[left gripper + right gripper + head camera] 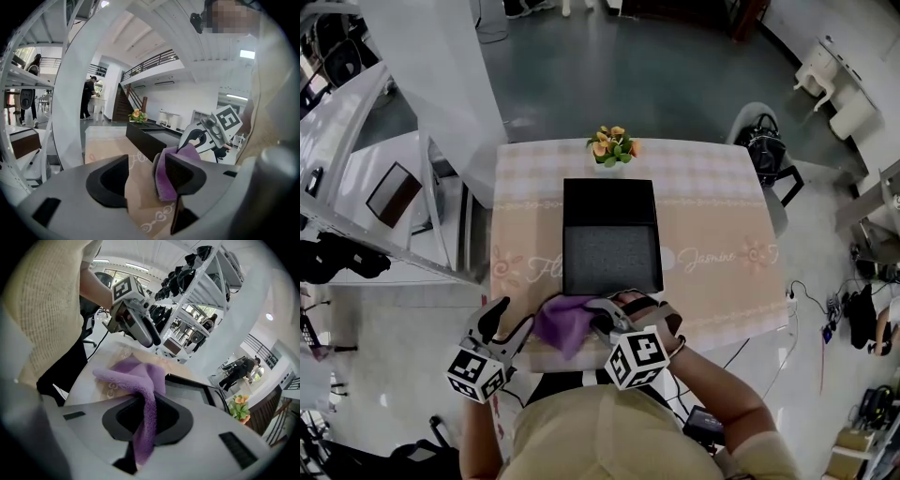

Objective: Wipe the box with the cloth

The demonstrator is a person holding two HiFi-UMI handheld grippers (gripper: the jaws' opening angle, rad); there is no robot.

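While the right gripper [598, 321] clamps one purple cloth [562, 321] at the near edge of the table [712, 225], the left gripper [508, 323] sits just beside it, jaws apart, a fold of cloth against one jaw. Just beyond the cloth lies one open black box [611, 253], grey lining showing. One flower bunch [613, 145] stands behind.

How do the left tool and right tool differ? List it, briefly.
The left tool has its jaws apart, gripping nothing, with the cloth's edge beside one jaw; the right tool is shut on the cloth. The left tool sits left of the cloth, farther from the box; the right tool is close to the box's near wall. Both carry a marker cube.
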